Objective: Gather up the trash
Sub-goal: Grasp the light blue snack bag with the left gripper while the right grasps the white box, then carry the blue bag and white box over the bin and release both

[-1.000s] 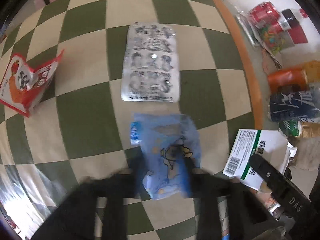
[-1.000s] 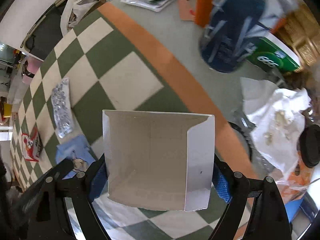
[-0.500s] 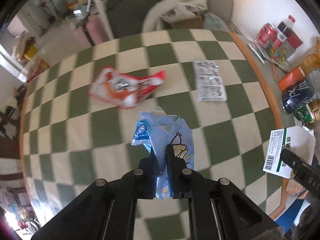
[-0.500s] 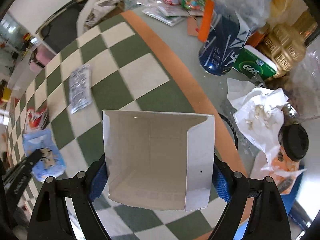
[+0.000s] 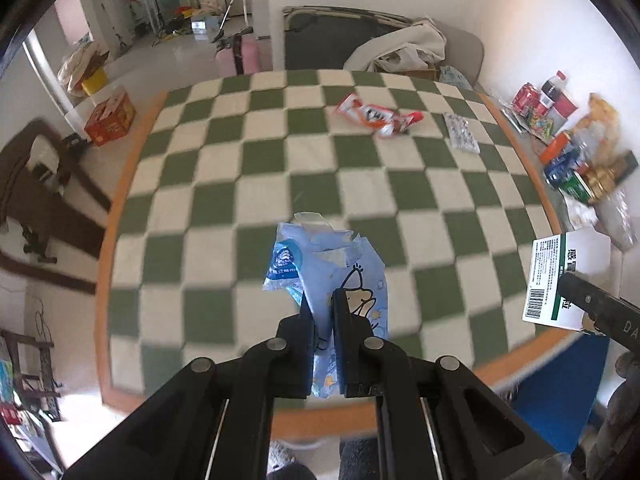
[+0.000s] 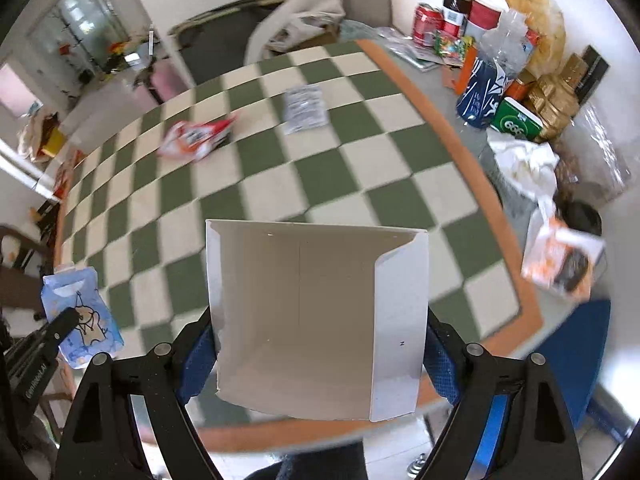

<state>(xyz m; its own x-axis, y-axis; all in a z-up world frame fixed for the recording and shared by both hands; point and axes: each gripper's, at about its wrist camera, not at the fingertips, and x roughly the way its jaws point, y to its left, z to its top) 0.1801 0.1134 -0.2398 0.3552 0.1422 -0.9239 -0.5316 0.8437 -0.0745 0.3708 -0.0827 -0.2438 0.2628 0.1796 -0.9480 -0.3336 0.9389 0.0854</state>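
My left gripper is shut on a blue cartoon-print wrapper and holds it high above the checkered table. The wrapper also shows at the left of the right wrist view. My right gripper is shut on an open white carton box, which shows at the right of the left wrist view. A red-and-white snack wrapper and a silver blister pack lie on the far part of the table.
Cans, bottles, cartons and crumpled paper crowd the table's right side. A chair draped with cloth stands behind the table. A dark wooden chair is at the left. A blue seat is at the near right.
Both grippers have risen and pulled back from the table. The blue wrapper came up off the table in my left gripper. The box stays in my right gripper.
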